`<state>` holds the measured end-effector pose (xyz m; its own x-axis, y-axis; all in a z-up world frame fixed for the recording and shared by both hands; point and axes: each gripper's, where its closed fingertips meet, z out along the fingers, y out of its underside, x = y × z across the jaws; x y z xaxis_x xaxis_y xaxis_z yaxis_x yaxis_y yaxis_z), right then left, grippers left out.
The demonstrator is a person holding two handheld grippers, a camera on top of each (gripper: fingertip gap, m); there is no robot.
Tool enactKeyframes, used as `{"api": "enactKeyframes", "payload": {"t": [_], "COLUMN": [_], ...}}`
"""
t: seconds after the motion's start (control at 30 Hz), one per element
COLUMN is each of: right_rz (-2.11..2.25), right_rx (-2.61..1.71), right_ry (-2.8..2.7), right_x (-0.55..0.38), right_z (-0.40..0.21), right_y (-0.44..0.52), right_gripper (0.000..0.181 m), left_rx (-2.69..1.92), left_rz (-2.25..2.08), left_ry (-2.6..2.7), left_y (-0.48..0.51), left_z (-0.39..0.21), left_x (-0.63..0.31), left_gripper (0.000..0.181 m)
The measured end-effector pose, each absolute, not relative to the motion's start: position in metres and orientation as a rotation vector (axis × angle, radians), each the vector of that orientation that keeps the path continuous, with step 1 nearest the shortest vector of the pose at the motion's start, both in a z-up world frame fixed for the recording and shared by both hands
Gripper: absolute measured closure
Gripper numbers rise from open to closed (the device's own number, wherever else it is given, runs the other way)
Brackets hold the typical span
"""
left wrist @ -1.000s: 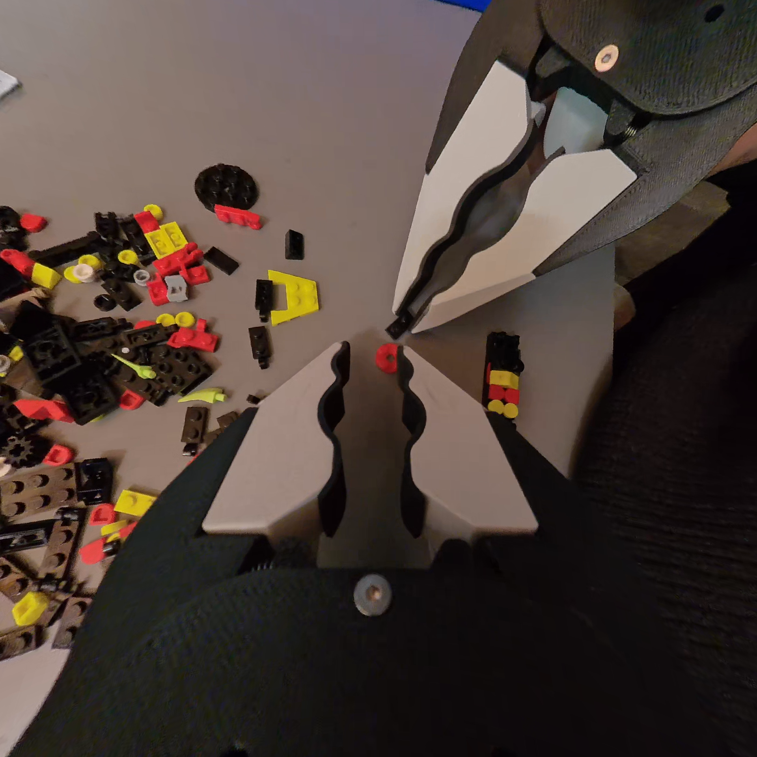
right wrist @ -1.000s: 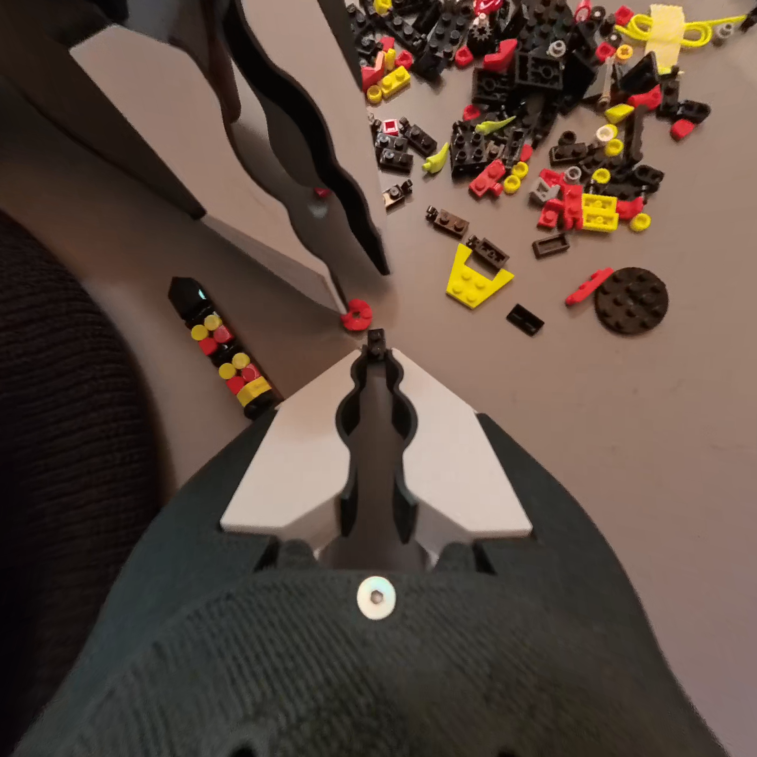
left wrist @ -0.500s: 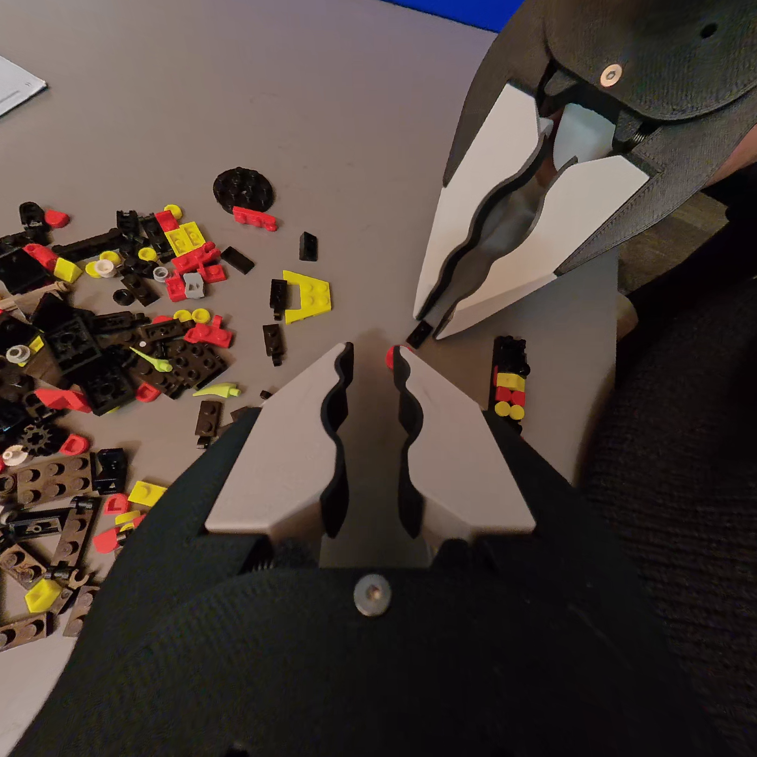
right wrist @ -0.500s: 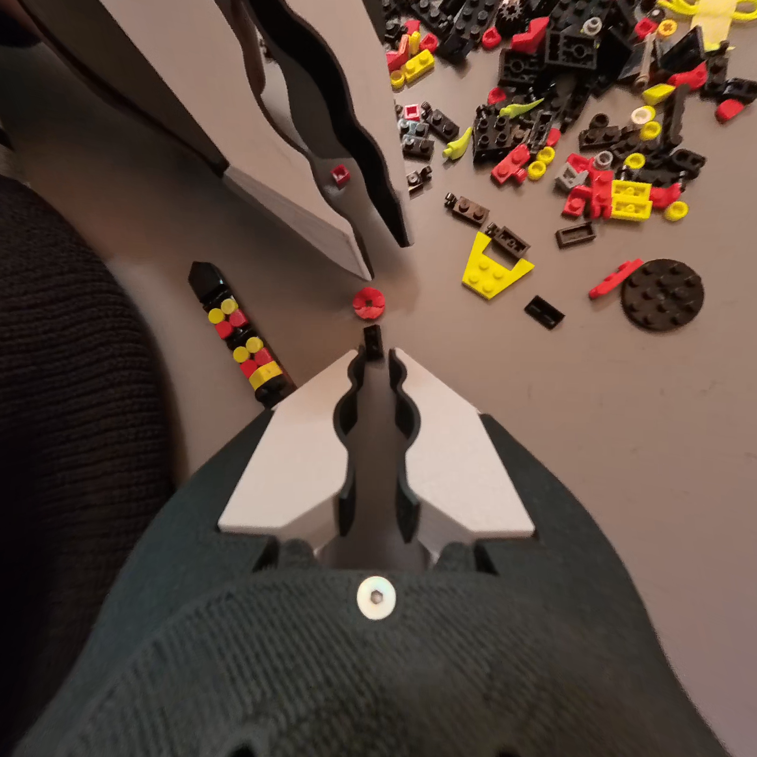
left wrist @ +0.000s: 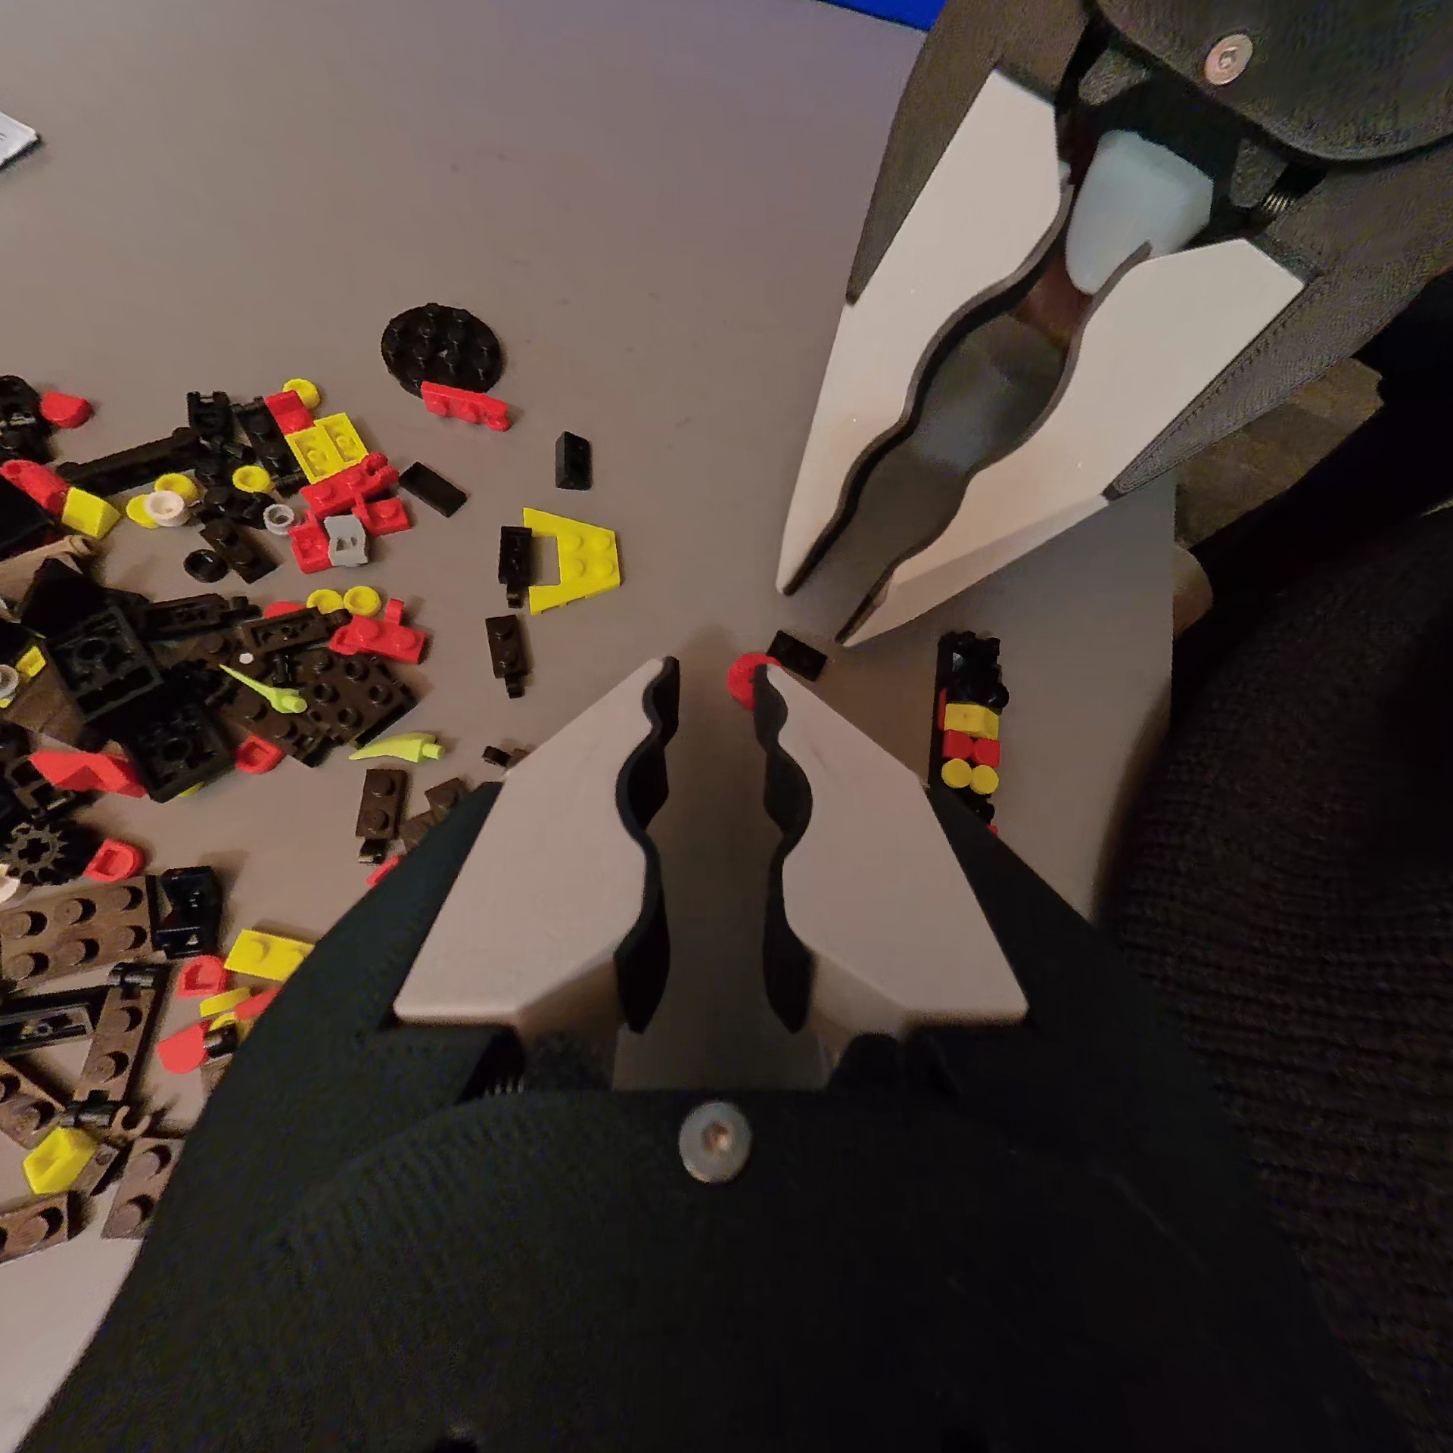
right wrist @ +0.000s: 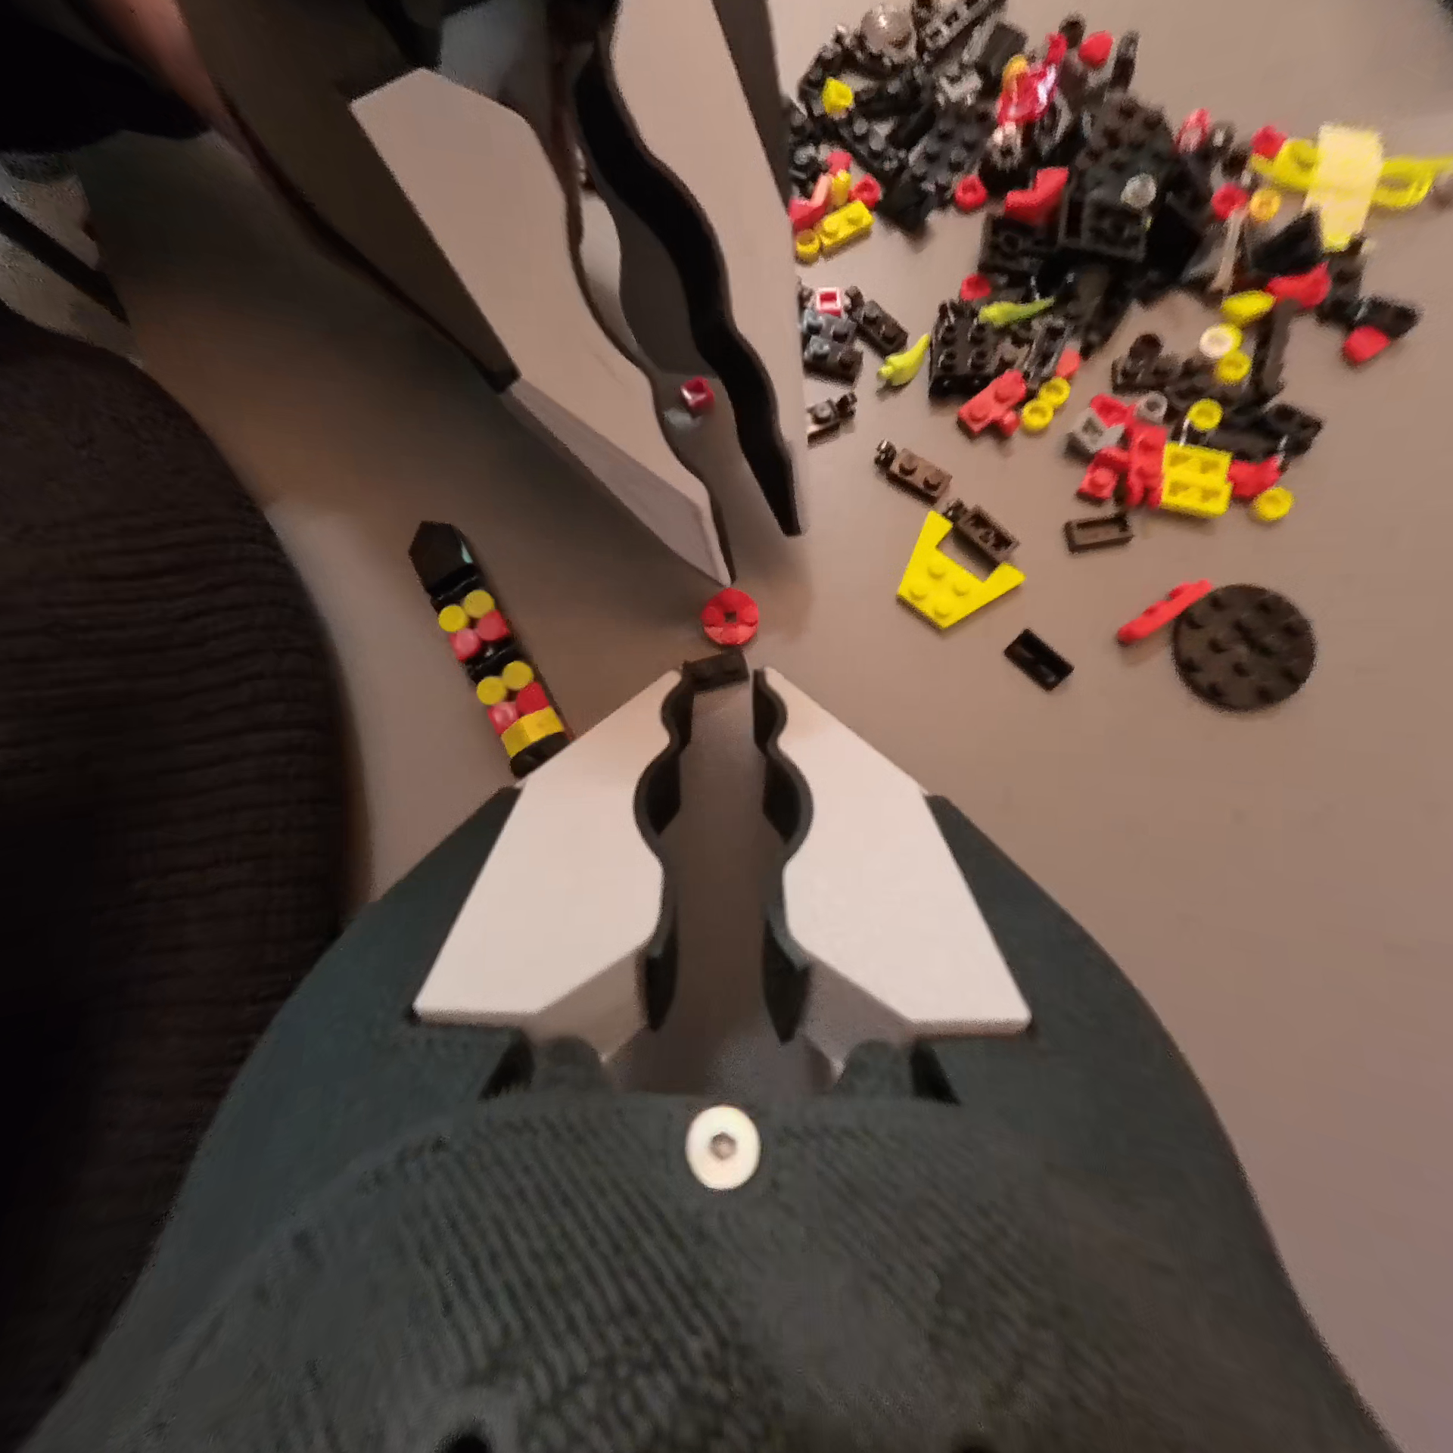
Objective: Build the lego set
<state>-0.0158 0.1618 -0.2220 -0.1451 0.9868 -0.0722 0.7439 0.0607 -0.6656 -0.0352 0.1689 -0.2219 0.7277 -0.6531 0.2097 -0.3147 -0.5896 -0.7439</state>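
- My right gripper (right wrist: pixel 715 680) has its jaws a little apart at the tips, with a small black plate (right wrist: pixel 714 671) lying at the gap between them; I cannot tell whether the pads are touching it, and it appears to rest on the grey table (right wrist: pixel 1022 865).
- My left gripper (left wrist: pixel 711 668) is open and empty, its right fingertip (left wrist: pixel 766 692) just beside a red round piece (left wrist: pixel 741 678).
- The red round piece lies flat on the table, stud side up, directly ahead of my right gripper's tips — just beyond the black plate, the two nearly touching.
- The black plate's long axis runs across my right gripper's line, not along it.
- Both grippers meet tip to tip over this spot; the left looks slightly nearer the red piece, the right nearer the plate.
- A partly built strip (right wrist: pixel 491 652) of black, yellow and red pieces lies close by on my right gripper's left.
- The loose brick pile (right wrist: pixel 1101 259) sits well apart, ahead and to the right.
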Motion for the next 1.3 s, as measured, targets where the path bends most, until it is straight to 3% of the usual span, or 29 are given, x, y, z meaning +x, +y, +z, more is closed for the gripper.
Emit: {"api": "enactKeyframes", "payload": {"t": [0.03, 0.13, 0.4, 0.63, 1.3], "right_rz": [0.774, 0.609, 0.712, 0.699, 0.807], "right_rx": [-1.677, -1.633, -1.66, -1.622, -1.393], "right_ry": [-1.972, -2.044, -2.062, -2.094, -2.246], "right_x": [-0.016, -0.012, -0.017, -0.02, -0.023], "right_z": [-0.223, -0.234, -0.234, -0.235, -0.229], "right_y": [0.162, 0.167, 0.159, 0.157, 0.144], "right_gripper": [0.165, 0.161, 0.155, 0.166, 0.166], "left_rx": [-2.224, -2.245, -2.274, -2.274, -2.22], "left_rz": [-0.618, -0.643, -0.606, -0.577, -0.635], "left_ry": [0.74, 0.773, 0.802, 0.816, 1.019], "left_y": [0.168, 0.162, 0.16, 0.16, 0.142], "left_z": [-0.223, -0.226, -0.233, -0.236, -0.236], "left_x": [-0.034, -0.03, -0.026, -0.025, -0.019], "left_gripper": [0.165, 0.161, 0.158, 0.168, 0.168]}}
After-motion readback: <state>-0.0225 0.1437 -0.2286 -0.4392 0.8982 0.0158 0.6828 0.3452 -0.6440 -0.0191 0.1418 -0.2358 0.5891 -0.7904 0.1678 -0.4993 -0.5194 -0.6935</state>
